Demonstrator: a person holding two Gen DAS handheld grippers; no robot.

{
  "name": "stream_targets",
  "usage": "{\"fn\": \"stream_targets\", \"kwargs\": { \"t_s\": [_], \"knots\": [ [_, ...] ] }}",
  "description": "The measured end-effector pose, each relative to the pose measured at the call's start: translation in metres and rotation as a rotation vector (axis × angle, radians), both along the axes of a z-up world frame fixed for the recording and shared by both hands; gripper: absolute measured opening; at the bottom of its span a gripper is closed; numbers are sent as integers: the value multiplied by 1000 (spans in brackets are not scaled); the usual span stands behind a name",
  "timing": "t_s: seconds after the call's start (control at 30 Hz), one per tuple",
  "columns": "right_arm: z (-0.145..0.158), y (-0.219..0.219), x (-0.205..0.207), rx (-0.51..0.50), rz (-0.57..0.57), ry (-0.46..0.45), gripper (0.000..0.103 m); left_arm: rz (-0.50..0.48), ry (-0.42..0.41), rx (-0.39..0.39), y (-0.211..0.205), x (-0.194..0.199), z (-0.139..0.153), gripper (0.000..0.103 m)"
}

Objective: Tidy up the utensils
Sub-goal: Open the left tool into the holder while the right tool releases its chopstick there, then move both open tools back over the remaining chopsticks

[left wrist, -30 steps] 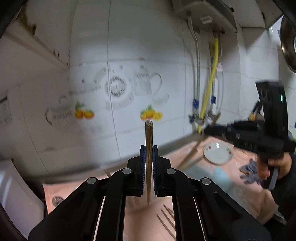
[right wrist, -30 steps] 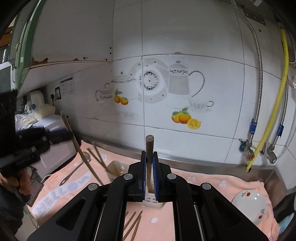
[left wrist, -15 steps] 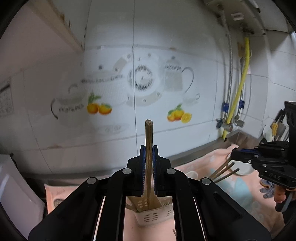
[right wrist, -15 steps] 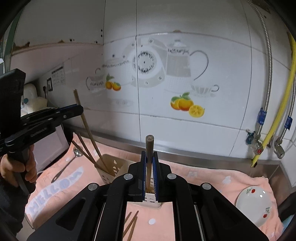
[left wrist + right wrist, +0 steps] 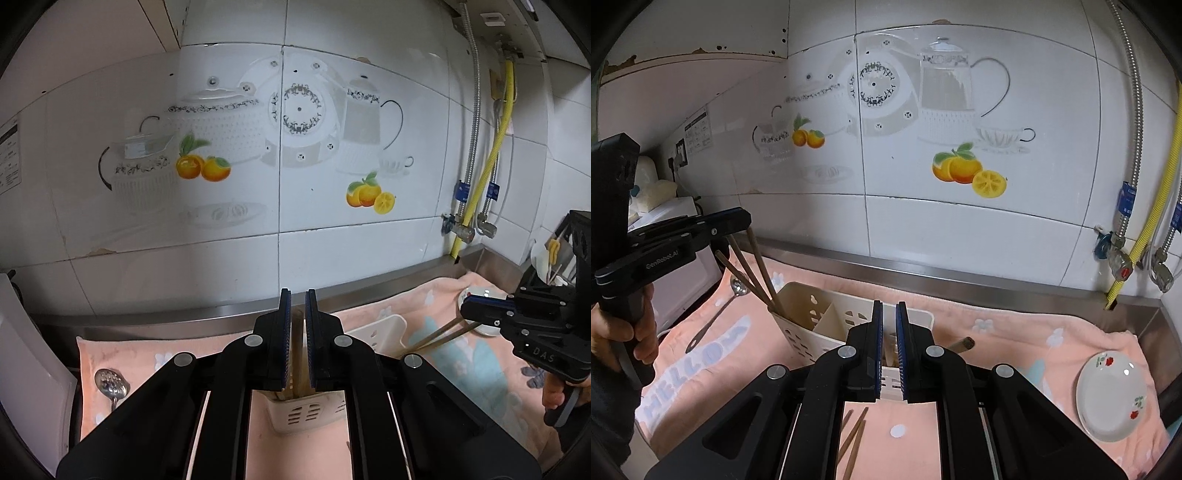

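One white utensil caddy, one small plate, one slotted spoon, two tools

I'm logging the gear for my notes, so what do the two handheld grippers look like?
Both are matte black plastic. The left gripper and right gripper have flat fingers lined with ribbed blue pads, silver round bolts along the linkages, and a pistol-style handle. Small pale lettering marks each one's side. No cables show.

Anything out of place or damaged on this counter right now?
Two chopsticks lie loose on the pink towel, outside the white utensil caddy. A slotted spoon lies out too. Paint is chipped on the upper wall.
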State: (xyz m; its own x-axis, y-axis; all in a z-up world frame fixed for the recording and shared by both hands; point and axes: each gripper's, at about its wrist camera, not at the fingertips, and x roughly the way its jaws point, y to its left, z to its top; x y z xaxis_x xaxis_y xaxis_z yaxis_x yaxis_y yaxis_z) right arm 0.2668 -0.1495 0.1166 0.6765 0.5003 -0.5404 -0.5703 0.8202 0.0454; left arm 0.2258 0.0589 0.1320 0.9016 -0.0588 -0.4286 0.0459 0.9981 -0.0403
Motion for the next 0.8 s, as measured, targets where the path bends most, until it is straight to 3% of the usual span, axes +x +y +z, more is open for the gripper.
{"fn": "stream_targets", "kwargs": {
  "t_s": [0.17,0.43,0.63,0.8],
  "knots": [
    [6,-7,-10,5,-13,-30,22,-7,-13,-1,-1,-10,4,11],
    [-3,-26,-45,18,-17,-45,43,-16,-42,-1,-11,-49,1,49],
    [-33,-37,-75,7,-23,-12,48,-30,-9,7,-20,-76,-24,71],
    [-64,-42,-99,-19,-35,26,50,-24,42,-3,-23,-92,-52,80]
  ]
}}
